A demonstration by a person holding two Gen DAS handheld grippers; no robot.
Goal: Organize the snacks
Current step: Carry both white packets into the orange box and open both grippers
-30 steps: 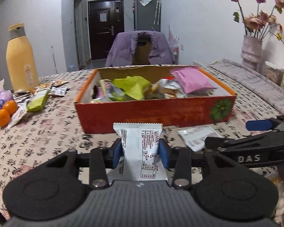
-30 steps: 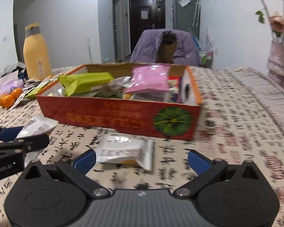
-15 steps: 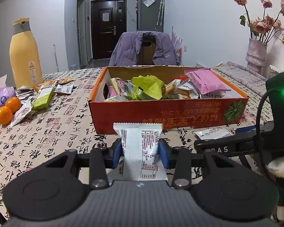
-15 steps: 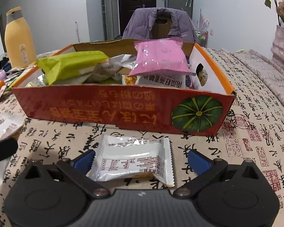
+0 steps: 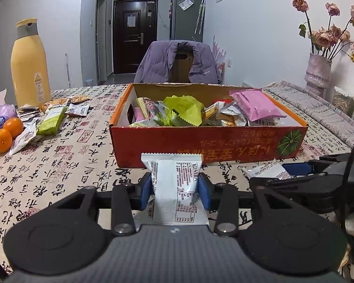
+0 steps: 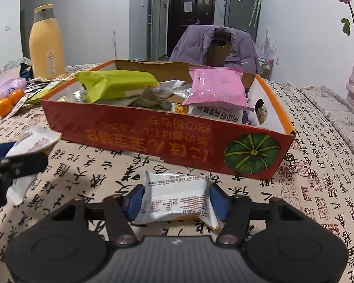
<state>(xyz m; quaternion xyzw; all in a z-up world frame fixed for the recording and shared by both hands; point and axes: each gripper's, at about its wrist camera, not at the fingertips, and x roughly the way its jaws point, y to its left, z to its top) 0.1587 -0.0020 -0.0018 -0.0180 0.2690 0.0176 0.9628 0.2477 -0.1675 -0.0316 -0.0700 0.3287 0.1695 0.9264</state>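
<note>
An orange-red cardboard box (image 5: 200, 143) filled with several snack packets sits mid-table. Just in front of it my left gripper (image 5: 174, 188) is shut on a white snack packet (image 5: 172, 165), held upright above the tablecloth. In the right wrist view, my right gripper (image 6: 175, 200) is closing on a second white snack packet (image 6: 174, 188) lying on the cloth before the box (image 6: 153, 132). Both blue pads touch its crumpled sides. The left gripper (image 6: 16, 162) and its packet (image 6: 33, 141) show at the left edge there. The right gripper (image 5: 295, 172) appears at the right of the left wrist view.
A tall yellow bottle (image 5: 30, 63), oranges (image 5: 4, 134) and several loose snack packets (image 5: 52, 120) lie at the table's left. A vase of dried flowers (image 5: 318, 73) stands at the right. A chair with a purple jacket (image 5: 179, 61) is behind the box.
The right gripper came forward over the white packet on the cloth and its wide-open jaws closed in onto the packet's sides. The left gripper kept hold of its packet.
</note>
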